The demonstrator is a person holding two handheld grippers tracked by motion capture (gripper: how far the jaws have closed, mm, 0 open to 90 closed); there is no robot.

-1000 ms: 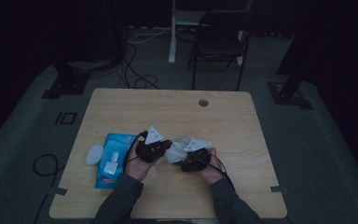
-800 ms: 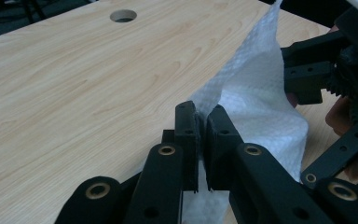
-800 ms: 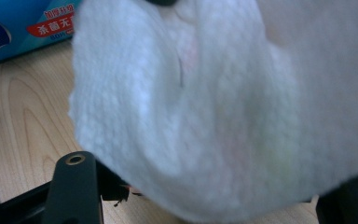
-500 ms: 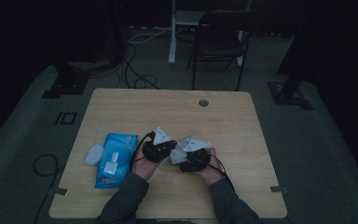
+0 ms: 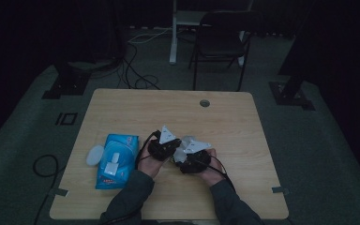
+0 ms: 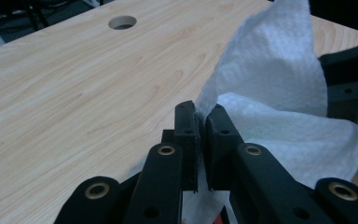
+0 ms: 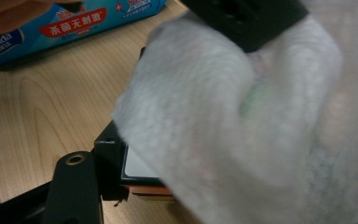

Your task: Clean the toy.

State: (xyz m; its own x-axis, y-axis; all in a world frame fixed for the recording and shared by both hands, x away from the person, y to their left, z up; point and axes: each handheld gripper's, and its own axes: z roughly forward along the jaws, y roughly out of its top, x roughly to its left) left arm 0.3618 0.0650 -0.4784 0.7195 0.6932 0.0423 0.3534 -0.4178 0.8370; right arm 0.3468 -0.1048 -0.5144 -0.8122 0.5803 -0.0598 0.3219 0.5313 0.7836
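Note:
A white wet wipe (image 5: 180, 146) hangs between my two grippers over the front middle of the wooden table (image 5: 136, 108). My left gripper (image 6: 201, 121) is shut on one edge of the wipe (image 6: 270, 93), jaws pressed together. In the high view the left gripper (image 5: 171, 151) sits right next to my right gripper (image 5: 184, 157). The right gripper (image 6: 349, 79) is at the wipe's far side. In the right gripper view the wipe (image 7: 242, 116) drapes over its jaws; one black jaw shows at the lower left, and the other is hidden.
A blue pack of wipes (image 5: 115, 159) lies at the front left, also in the right gripper view (image 7: 74, 23). A pale round lid (image 5: 93, 154) sits beside it. A cable hole (image 5: 205, 102) is at the back of the table. A chair (image 5: 220, 42) stands beyond.
The left gripper has shifted right, away from the pack, and the two grippers are closer together with the wipe bunched between them.

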